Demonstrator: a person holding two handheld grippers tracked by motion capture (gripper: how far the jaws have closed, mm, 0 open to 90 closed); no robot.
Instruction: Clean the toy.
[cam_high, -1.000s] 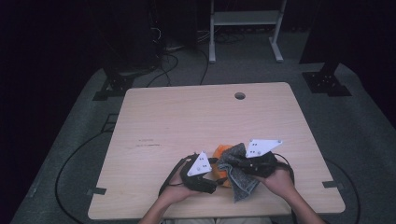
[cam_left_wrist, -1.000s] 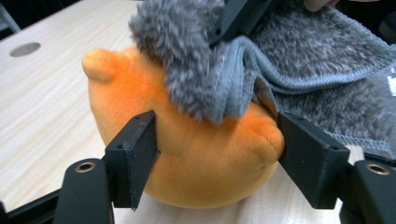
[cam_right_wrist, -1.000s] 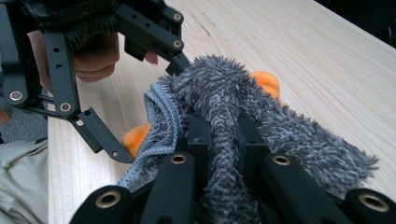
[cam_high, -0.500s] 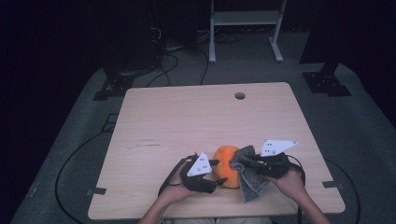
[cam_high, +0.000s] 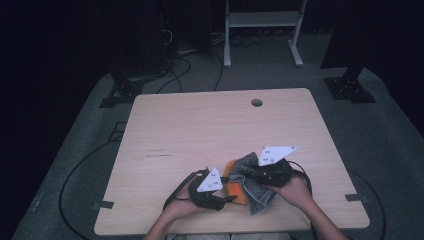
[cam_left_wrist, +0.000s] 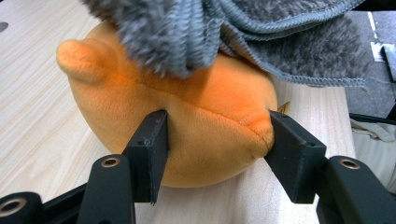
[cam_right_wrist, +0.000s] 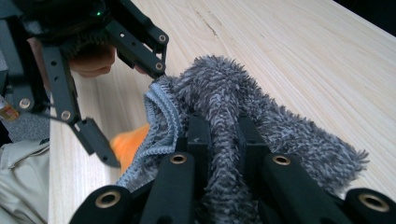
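An orange plush toy (cam_high: 234, 189) lies near the table's front edge, and my left gripper (cam_high: 227, 198) is shut on it. In the left gripper view the black fingers (cam_left_wrist: 152, 149) press into both sides of the orange plush toy (cam_left_wrist: 201, 121). A grey fluffy cloth (cam_left_wrist: 261, 32) drapes over the toy's top. My right gripper (cam_high: 248, 173) is shut on the grey cloth (cam_high: 254, 194), which hangs down the toy's right side. In the right gripper view the cloth (cam_right_wrist: 224, 102) is bunched between my right gripper's (cam_right_wrist: 224, 135) jaws, with a bit of orange plush (cam_right_wrist: 128, 142) and the left gripper (cam_right_wrist: 93, 70) beyond it.
The wooden table (cam_high: 200, 130) has a round cable hole (cam_high: 256, 102) near its far edge. Tape tabs (cam_high: 102, 205) mark its front corners. Cables (cam_high: 75, 175) run over the floor at the left, and a white shelf frame (cam_high: 262, 20) stands behind the table.
My right gripper swung out to the right with the cloth, then came back left over the plush toy, so less orange shows. The left gripper has stayed in place.
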